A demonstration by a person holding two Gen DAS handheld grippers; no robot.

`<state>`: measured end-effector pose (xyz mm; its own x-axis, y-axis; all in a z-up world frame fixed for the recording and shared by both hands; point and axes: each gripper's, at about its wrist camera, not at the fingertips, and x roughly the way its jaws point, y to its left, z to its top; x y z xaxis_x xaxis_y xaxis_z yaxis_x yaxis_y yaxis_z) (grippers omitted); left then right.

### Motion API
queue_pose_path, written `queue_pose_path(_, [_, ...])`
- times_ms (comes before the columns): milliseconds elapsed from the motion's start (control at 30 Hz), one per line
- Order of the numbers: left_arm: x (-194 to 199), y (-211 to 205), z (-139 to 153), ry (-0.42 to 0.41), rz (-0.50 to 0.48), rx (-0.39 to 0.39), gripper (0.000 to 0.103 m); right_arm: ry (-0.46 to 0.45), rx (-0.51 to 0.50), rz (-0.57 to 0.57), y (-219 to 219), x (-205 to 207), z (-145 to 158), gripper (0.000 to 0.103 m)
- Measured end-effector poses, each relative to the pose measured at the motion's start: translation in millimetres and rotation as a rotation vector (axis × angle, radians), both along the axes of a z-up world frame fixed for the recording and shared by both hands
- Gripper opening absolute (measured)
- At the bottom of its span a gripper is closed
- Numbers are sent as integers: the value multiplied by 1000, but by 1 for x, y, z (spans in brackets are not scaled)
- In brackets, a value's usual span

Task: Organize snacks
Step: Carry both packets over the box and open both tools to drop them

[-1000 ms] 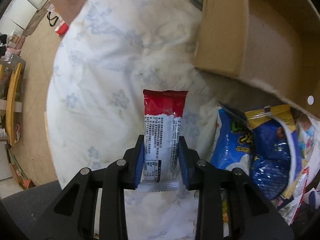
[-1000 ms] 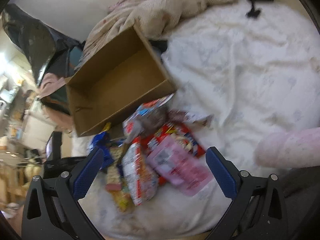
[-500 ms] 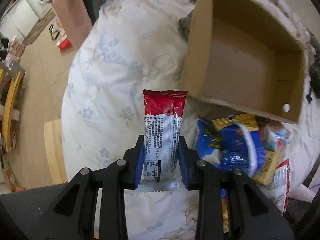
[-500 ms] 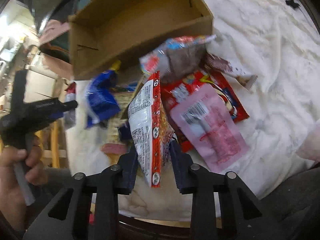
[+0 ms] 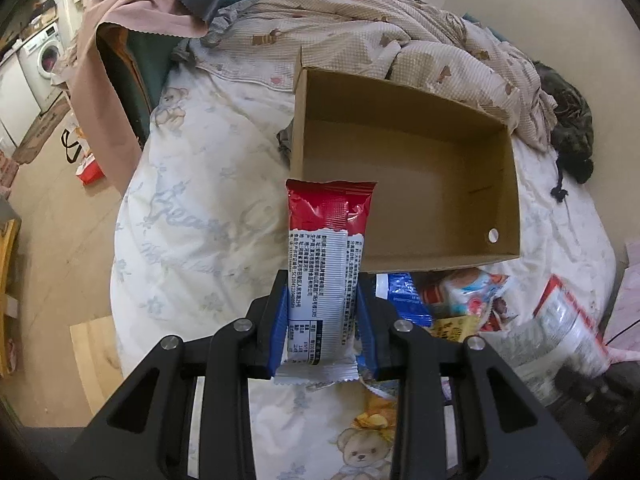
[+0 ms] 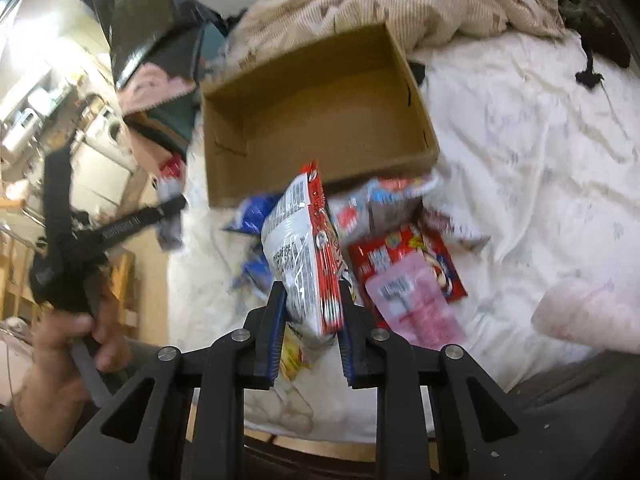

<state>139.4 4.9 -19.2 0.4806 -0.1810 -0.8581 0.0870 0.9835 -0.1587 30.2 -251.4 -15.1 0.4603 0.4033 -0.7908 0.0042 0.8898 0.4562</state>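
White bedding printed with pale flowers and teddy bears covers the bed (image 5: 192, 216) that fills the left wrist view, with a rumpled beige blanket (image 5: 360, 36) heaped along the top of the frame and a washing machine (image 5: 44, 56) at the far upper left. We see the open cardboard box (image 5: 404, 168) right of centre, its floor bare. Our left gripper (image 5: 322, 320) rises from the bottom centre, its blue pads pressed against the sides of a red-and-white snack bar (image 5: 326, 264), which stands upright with its red end overlapping the box's near-left corner. A loose pile of snacks (image 5: 464, 300) lies on the bed at lower right, just below the box's near wall.

From the right wrist view, we see the same box (image 6: 316, 120) in the upper middle, tilted in the frame, with the bed (image 6: 540, 152) spreading to the right. Our right gripper (image 6: 312, 328), at bottom centre, has just been closing and now pinches a red-and-white snack bag (image 6: 304, 252) edge-on between its pads; the bag stands up toward the box's near wall. The other snacks (image 6: 404, 264) lie scattered just right of it, blurred, a pink packet (image 6: 416, 304) lowest among them. At the left edge a hand (image 6: 68, 344) grips the left gripper's handle.
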Motion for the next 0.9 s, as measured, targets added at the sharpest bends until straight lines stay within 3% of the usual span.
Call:
queue_pose_path(233, [-7,3,-6,-48,-22,12,27,-80,-6,-14,-11,22,28,24])
queue_pose_path(333, [-12,1,-4,-91,-58,48,27,-65,14,-40,-18,28,29,24])
queue_pose_path(433, [-9,-11,-2,-66,-107,79,27,-45,78,-83,-28,34,21,24])
queue_pose_path(500, [-5,-21,9,-57,-119,60,27,-49,94,-99,-29,38,19,24])
queue_pose_path(667, [15,-37,5,-20,-97,17,27,-160,86,-96,-24,53,24,24])
queue_pose_path(733, [18,-41,5,-44,-100,41,27,-199,127,-113,-32,65,24,24])
queue_pose_path(900, [36,-46,1,-38,-85,68,27,-213,119,-117,-49,96,24,24])
